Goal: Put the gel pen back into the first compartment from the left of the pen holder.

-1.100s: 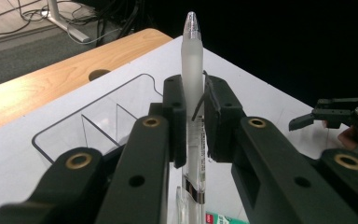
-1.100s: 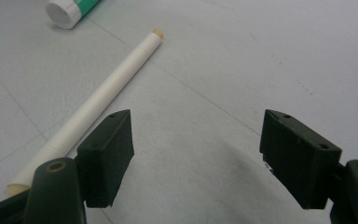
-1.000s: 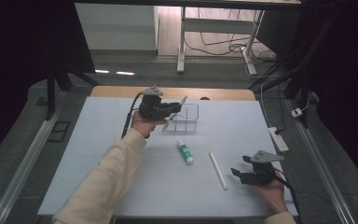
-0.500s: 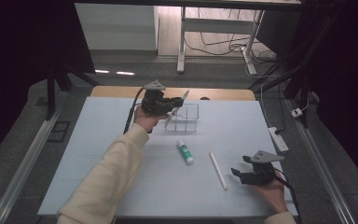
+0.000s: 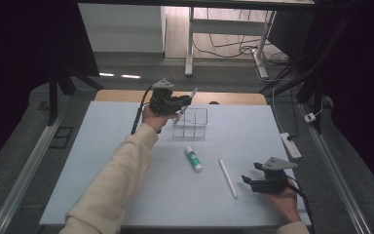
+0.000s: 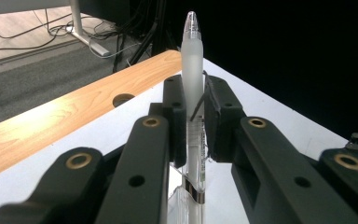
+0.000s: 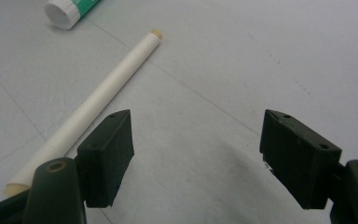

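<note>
My left gripper [image 5: 186, 101] hovers at the far side of the table, over the left edge of a clear compartment box [image 5: 191, 124]. It is shut on a frosted translucent pen [image 5: 192, 96] that stands up between the pads [image 6: 175, 121], tip pointing away [image 6: 192, 56]. A green-and-white glue stick [image 5: 193, 158] lies mid-table, with a white paper tube [image 5: 227, 177] to its right. My right gripper [image 5: 251, 173] rests at the near right, open with nothing between its jaws. The tube [image 7: 98, 98] lies just left of its left jaw and the glue stick's cap end [image 7: 67, 10] farther off.
A wooden strip [image 5: 121, 95] with a round hole runs along the table's far edge. A power strip [image 5: 290, 145] lies at the right edge. The white tabletop [image 5: 102, 146] ends at metal rails on both sides.
The left gripper with the pen has lifted a little and drifted toward the far edge above the box. The right gripper has kept still.
</note>
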### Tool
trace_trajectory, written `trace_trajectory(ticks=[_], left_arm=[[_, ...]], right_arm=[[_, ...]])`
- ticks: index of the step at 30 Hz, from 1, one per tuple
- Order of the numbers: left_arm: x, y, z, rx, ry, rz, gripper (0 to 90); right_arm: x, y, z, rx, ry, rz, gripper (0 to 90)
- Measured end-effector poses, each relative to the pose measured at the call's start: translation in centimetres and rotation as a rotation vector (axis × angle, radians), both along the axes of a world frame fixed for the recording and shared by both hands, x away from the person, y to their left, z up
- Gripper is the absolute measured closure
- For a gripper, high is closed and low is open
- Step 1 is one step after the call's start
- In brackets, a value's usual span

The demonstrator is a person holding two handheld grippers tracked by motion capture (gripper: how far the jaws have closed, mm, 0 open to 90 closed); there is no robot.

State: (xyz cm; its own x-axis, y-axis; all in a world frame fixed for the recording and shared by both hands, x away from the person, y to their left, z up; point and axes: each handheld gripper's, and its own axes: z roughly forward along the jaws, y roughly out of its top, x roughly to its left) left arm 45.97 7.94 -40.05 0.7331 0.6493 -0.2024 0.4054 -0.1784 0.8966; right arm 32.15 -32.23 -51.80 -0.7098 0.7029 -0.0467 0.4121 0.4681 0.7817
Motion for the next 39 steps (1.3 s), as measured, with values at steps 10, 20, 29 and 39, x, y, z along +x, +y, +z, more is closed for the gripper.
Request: trace_trajectory(ticks=[10, 20, 29, 39], left_arm=[[1.0, -0.1, 0.3, 0.013, -0.008, 0.014, 79.4], [2.1, -0.7, 0.7, 0.016, -0.023, 0.016, 79.4], [2.9, -0.8, 0.1, 0.011, -0.021, 0.027, 79.4], [3.9, -0.6, -0.7, 0.010, -0.014, 0.055, 79.2]], right_arm=[[0.0, -0.1, 0.0, 0.004, 0.000, 0.000, 25.3], [0.0, -0.1, 0.0, 0.008, 0.000, -0.002, 25.3], [0.0, -0.1, 0.0, 0.006, 0.002, -0.003, 25.3], [0.0, -0.2, 0.0, 0.003, 0.002, -0.010, 25.3]])
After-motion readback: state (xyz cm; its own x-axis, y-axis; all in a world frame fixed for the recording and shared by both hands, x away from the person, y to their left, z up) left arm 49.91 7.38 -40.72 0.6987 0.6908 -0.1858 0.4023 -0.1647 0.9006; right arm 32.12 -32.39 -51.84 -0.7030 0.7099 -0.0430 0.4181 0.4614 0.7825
